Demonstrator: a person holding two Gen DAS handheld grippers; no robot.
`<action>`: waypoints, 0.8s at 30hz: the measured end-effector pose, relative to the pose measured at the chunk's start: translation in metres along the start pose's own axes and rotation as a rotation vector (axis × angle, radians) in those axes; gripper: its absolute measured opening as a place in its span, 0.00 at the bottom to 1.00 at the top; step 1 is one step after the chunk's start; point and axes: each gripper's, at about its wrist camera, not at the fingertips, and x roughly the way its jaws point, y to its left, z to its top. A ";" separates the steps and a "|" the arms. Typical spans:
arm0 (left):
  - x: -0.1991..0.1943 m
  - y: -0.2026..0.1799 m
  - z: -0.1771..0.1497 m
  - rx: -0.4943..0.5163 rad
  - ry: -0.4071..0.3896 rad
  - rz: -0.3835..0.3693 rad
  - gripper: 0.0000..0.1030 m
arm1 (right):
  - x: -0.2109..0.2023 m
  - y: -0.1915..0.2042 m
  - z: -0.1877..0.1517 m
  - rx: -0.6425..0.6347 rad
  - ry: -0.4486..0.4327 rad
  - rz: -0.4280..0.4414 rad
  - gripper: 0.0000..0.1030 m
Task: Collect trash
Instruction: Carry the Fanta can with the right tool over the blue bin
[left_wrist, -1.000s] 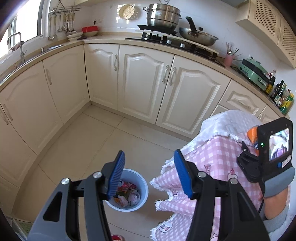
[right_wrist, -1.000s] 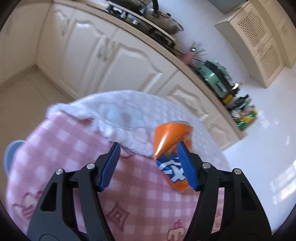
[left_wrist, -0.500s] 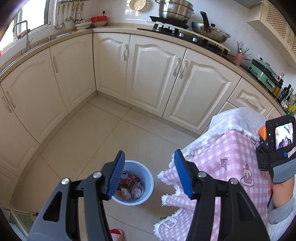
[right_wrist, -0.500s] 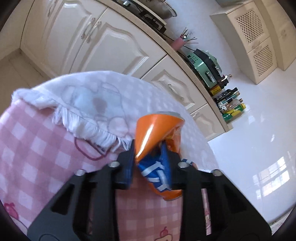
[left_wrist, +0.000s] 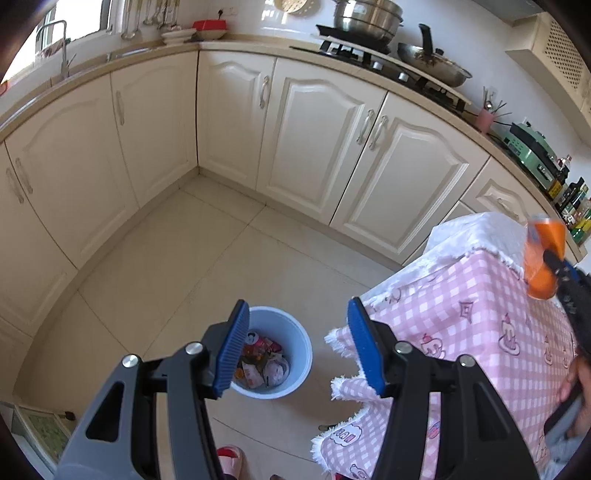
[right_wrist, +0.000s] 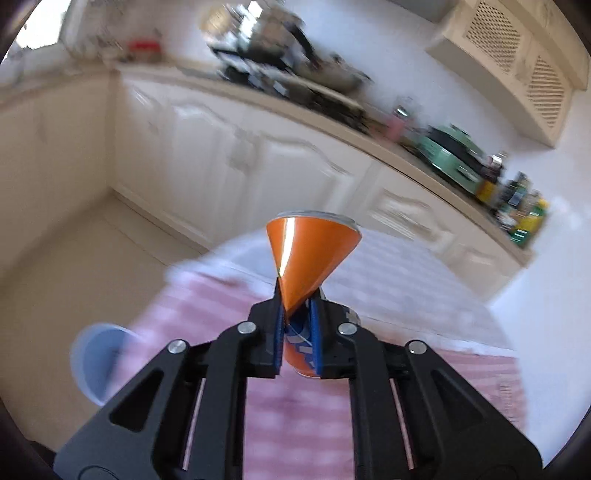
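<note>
Right tool (right_wrist: 297, 317) pinches crushed can (right_wrist: 310, 254) — label half-hidden; left tool (left_wrist: 293, 343) gapes empty.

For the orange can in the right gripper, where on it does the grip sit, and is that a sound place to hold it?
The right gripper pinches the orange can across its crushed middle, coming from the side with the can upright. That seems sound: the waist is squeezed flat, so the pads meet flat faces, and the wider ends above and below should keep it from slipping out.
</note>
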 end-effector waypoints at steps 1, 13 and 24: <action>0.001 0.003 -0.002 -0.005 0.003 0.001 0.53 | -0.015 0.017 0.004 0.006 -0.033 0.077 0.11; 0.084 0.094 -0.031 -0.111 0.117 0.073 0.53 | -0.005 0.228 -0.022 -0.126 0.033 0.475 0.11; 0.334 0.167 -0.120 -0.273 0.573 0.145 0.24 | 0.159 0.305 -0.141 -0.079 0.373 0.594 0.11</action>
